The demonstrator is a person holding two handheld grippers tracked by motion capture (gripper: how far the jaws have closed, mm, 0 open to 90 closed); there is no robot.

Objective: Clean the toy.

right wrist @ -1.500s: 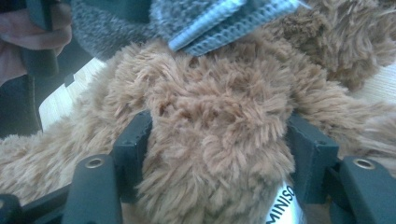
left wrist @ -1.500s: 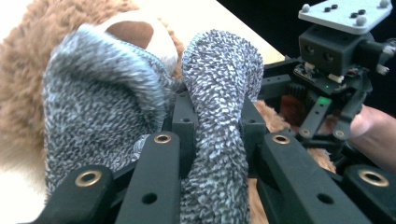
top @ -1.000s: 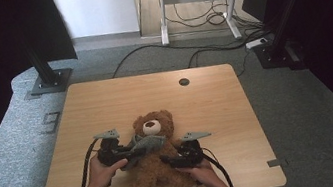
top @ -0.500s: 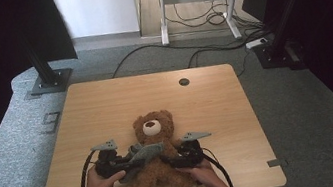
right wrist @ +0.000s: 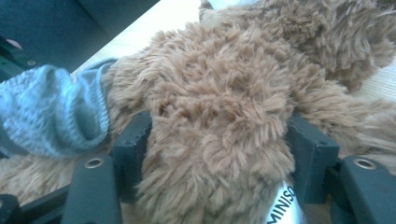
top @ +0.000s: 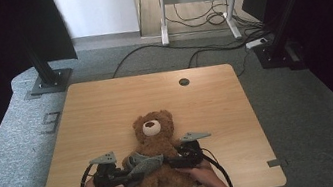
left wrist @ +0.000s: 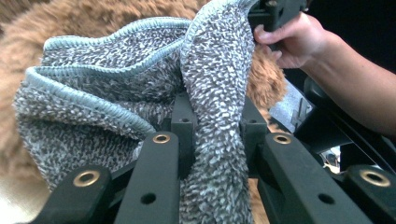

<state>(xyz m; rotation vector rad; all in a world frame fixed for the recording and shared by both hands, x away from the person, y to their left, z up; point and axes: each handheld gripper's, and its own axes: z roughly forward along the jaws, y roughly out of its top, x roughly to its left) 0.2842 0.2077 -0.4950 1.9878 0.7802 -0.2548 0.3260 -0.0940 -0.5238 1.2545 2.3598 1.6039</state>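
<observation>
We have the teddy bear point(top: 155, 148) lying on the desk point(top: 106, 108) near its front edge. Left gripper point(left wrist: 212, 126) clamps the grey cloth point(left wrist: 116, 93) over its belly; right gripper point(right wrist: 219, 154) grips a furry limb.

Before me the wooden tabletop point(top: 102, 114) carries a brown teddy bear point(top: 155, 148) lying near my edge, its head pointing away.

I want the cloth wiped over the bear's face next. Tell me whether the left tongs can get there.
Probably yes. The left tongs are shut on the grey cloth at the teddy bear's belly, and the face lies uncovered just beyond. The right tongs hold a plush limb off to the side, out of the way.
</observation>
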